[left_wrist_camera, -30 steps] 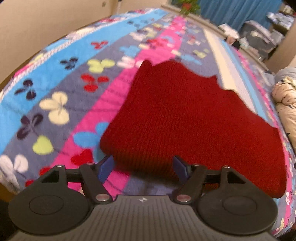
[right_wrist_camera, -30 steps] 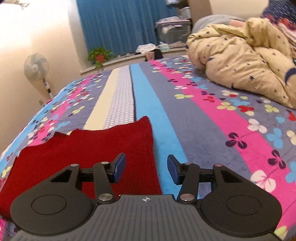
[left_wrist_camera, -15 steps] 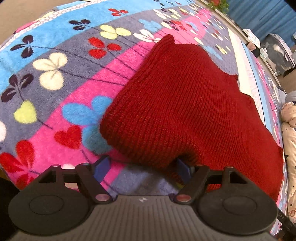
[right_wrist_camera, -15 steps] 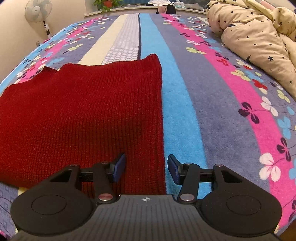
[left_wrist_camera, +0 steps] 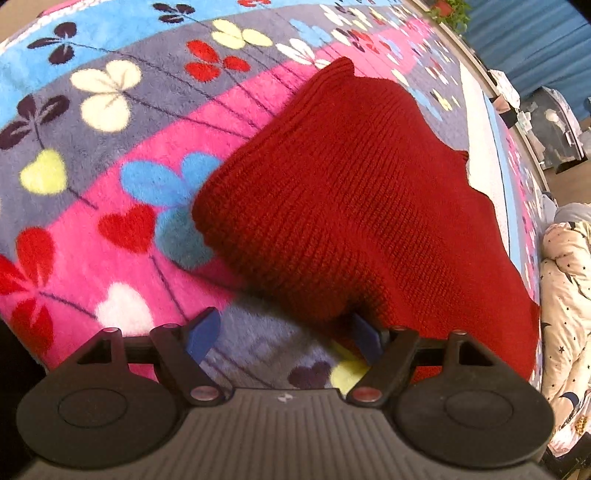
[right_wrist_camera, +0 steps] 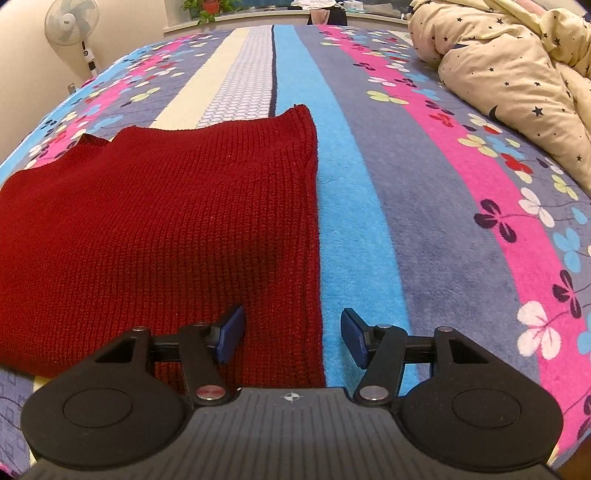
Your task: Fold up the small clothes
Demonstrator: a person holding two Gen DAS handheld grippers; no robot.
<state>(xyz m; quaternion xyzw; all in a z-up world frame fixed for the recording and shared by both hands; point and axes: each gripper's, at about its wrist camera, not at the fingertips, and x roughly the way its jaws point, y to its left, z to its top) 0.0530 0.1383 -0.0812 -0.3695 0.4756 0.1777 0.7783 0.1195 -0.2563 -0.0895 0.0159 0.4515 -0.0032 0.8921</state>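
Both grippers have dropped closer to the sweater [left_wrist_camera: 354, 206]: the left gripper [left_wrist_camera: 284, 334] now reaches its near-left corner, the right gripper [right_wrist_camera: 291, 336] straddles its right edge.

A dark red ribbed knit garment [right_wrist_camera: 159, 229] lay folded flat on the striped floral bedspread [right_wrist_camera: 424, 192], edges slightly rumpled.

1. We see open blanket [right_wrist_camera: 424, 221] right of the sweater [right_wrist_camera: 155, 229], free for a gripper to pass.
2. Farther right of the sweater, a bunched quilt [right_wrist_camera: 517, 74] blocks the way.
3. Left of the sweater [left_wrist_camera: 351, 206], bare blanket [left_wrist_camera: 110, 184] gives room.
4. Beyond the sweater, a fan [right_wrist_camera: 72, 27] stands off the bed.
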